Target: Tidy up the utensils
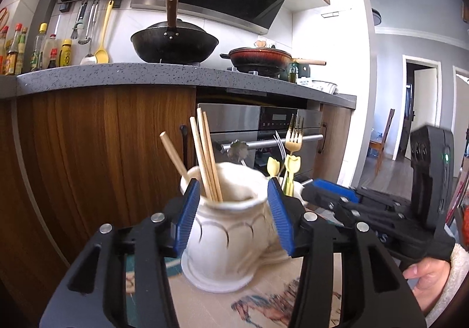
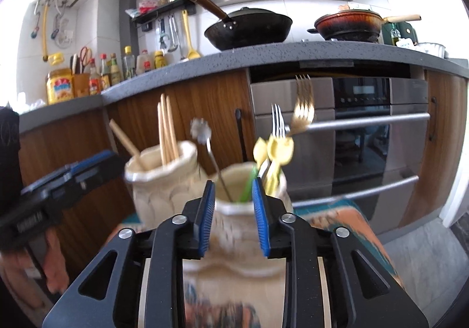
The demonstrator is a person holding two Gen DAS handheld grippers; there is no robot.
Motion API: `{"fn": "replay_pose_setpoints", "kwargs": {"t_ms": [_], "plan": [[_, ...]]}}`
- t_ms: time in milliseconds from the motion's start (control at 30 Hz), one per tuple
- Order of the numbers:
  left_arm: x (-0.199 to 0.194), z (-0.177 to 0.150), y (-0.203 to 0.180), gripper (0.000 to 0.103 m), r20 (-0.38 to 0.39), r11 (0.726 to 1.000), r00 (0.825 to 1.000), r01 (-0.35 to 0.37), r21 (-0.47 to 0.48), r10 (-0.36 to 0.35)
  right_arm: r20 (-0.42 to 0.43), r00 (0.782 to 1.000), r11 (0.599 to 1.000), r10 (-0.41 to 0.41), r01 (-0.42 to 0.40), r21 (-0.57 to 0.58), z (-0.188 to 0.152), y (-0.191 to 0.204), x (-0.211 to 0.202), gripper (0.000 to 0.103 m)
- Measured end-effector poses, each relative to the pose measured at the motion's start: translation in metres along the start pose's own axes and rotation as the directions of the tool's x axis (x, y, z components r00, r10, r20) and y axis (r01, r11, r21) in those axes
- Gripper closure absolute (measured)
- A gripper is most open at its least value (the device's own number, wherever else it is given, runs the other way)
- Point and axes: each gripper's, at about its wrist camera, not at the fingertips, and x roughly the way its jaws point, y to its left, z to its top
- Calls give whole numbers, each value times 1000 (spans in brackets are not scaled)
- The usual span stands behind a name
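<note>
Two cream ceramic holders stand on a patterned table. The left holder (image 1: 225,234) holds several wooden chopsticks (image 1: 206,158). My left gripper (image 1: 233,216) has its blue pads on both sides of this holder, gripping it. The right holder (image 2: 237,219) holds a gold fork (image 2: 303,111), a silver fork (image 2: 277,122), yellow-handled utensils (image 2: 278,149) and a flower-topped stick (image 2: 202,130). My right gripper (image 2: 233,216) is shut on this holder's neck. The left holder also shows in the right wrist view (image 2: 161,181), with the left gripper (image 2: 67,181) beside it.
The table mat (image 1: 263,298) has a colourful print. Behind it are wooden cabinets (image 1: 102,152), a steel oven (image 2: 366,137) and a grey counter (image 1: 117,73) with a black wok (image 1: 174,43), a red pan (image 1: 261,57) and bottles (image 1: 17,49).
</note>
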Motion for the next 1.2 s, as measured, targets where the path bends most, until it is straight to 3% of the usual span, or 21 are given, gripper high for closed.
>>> {"fn": "replay_pose_setpoints", "kwargs": {"t_ms": [267, 433, 600, 967, 1200], "plan": [[-23, -32, -5, 45, -64, 998, 996, -55, 20, 56, -20, 998, 997, -57, 56, -52, -28, 4, -34, 58], [-41, -45, -6, 14, -60, 993, 992, -110, 36, 112, 43, 995, 992, -94, 97, -85, -30, 6, -49, 28], [-48, -50, -5, 8, -48, 988, 987, -148, 43, 150, 100, 991, 989, -89, 100, -110, -31, 10, -56, 9], [-44, -53, 5, 6, -58, 982, 981, -187, -8, 187, 82, 991, 988, -107, 116, -104, -32, 6, -49, 6], [-43, -54, -2, 6, -58, 982, 981, -186, 29, 187, 72, 991, 986, -113, 121, -118, -33, 8, -46, 6]]}}
